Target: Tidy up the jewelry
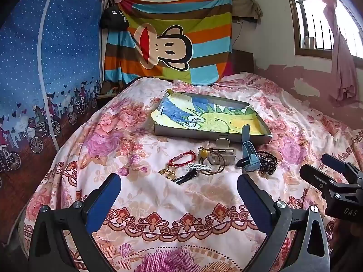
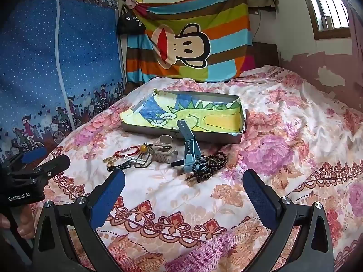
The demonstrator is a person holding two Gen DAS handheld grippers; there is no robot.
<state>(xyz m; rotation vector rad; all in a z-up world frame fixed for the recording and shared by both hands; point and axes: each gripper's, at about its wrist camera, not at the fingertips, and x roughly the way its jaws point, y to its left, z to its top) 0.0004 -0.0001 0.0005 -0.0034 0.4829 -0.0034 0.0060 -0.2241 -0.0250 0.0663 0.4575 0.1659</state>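
Right wrist view puts the dark bead bracelet just ahead of the right claw, jaws apart and empty, nearer than the left claw, likewise apart.

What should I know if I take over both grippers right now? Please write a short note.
Left gripper: open, holds nothing, above the bedspread.
Right gripper: open, holds nothing.
The tray lies further back on the bed; only a drawing lines it.
In front of it, in a loose row: red bracelet, gold chain, hair clip, blue watch, dark beads.
Done: nothing moved yet.
Left: every piece goes into the tray.
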